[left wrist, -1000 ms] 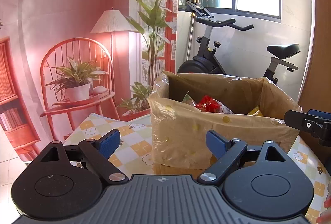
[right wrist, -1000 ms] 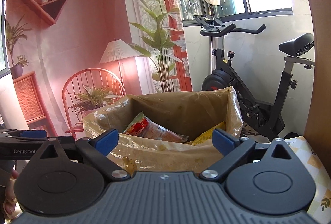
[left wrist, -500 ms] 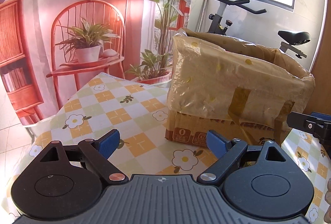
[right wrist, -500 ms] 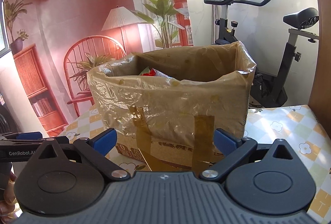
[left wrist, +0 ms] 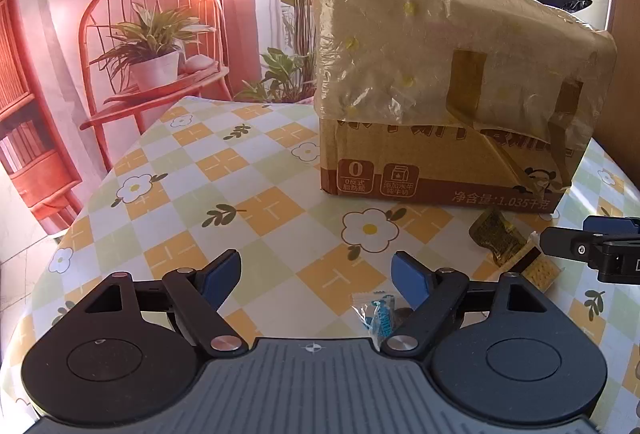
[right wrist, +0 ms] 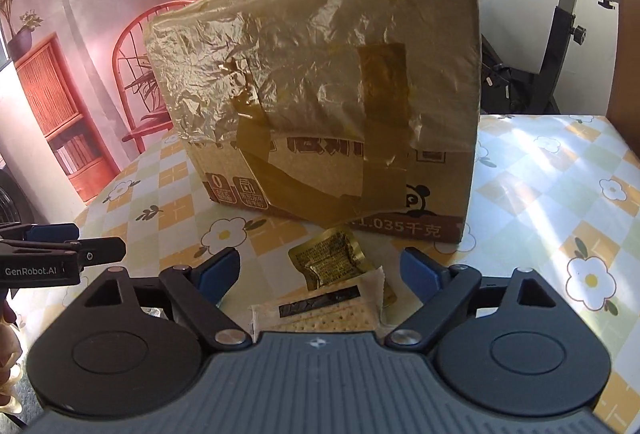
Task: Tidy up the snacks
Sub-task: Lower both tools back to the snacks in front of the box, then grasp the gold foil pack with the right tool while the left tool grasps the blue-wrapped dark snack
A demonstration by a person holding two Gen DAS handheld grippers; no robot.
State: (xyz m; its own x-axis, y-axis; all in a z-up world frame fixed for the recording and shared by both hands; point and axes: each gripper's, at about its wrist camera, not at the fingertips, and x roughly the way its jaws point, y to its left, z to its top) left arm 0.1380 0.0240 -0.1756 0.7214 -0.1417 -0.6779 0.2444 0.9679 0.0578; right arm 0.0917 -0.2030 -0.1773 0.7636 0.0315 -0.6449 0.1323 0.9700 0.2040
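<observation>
A cardboard box (left wrist: 448, 81) lined with a crinkled plastic bag stands on the table; it also fills the right wrist view (right wrist: 320, 93). Its inside is hidden. My left gripper (left wrist: 316, 276) is open and empty, low over the table, with a small clear-and-blue wrapped candy (left wrist: 376, 312) by its right finger. My right gripper (right wrist: 320, 270) is open and empty over a dark gold packet (right wrist: 328, 264) and a cracker packet (right wrist: 320, 310). Both packets also show in the left wrist view, the gold one (left wrist: 496, 234) and the cracker one (left wrist: 540, 270).
The table (left wrist: 224, 185) has a checked cloth with flowers. Its left edge drops off toward a red chair with a potted plant (left wrist: 152, 53). An exercise bike (right wrist: 560, 45) stands behind the table. A wooden panel (right wrist: 628, 33) rises at the right.
Both grippers have dropped from above the box rim to just over the table in front of the box. The snacks inside went out of sight; loose packets on the table came into view.
</observation>
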